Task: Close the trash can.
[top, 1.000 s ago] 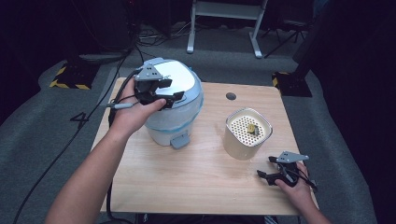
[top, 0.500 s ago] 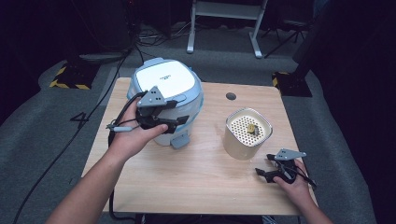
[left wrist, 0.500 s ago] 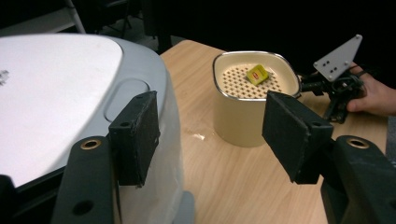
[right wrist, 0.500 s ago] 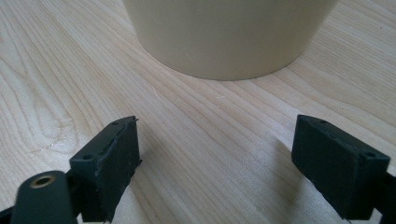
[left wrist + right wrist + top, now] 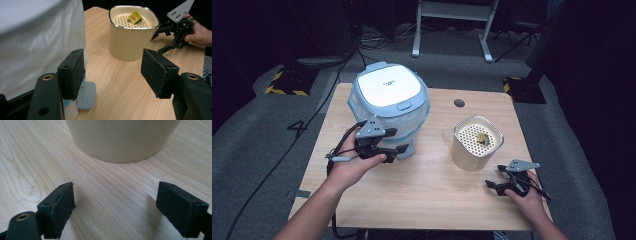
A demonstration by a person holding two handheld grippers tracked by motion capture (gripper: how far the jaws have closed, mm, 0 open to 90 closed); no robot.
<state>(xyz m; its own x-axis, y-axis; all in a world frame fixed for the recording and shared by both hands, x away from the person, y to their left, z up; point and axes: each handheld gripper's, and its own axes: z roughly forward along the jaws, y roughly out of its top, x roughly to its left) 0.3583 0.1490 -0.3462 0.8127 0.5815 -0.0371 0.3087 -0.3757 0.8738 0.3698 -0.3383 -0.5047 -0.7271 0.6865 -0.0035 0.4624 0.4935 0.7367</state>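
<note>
Rice cooker (image 5: pixel 388 107) upright on the tabletop (image 5: pixel 427 195), lid lettering illegible, latch facing the person. Left gripper (image 5: pixel 399 150) spread, empty, its jaws just opening further. Right gripper (image 5: pixel 493 177) likewise spread, empty.

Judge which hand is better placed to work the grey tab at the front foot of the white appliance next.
Left, probably. The left tool sits open right at the grey tab of the white appliance. The right tool, also open, rests on the table beyond the cream container.

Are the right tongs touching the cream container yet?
Apart. In the right gripper view, bare wood lies between the open right tongs and the base of the cream container; the high view shows the gap too.
</note>
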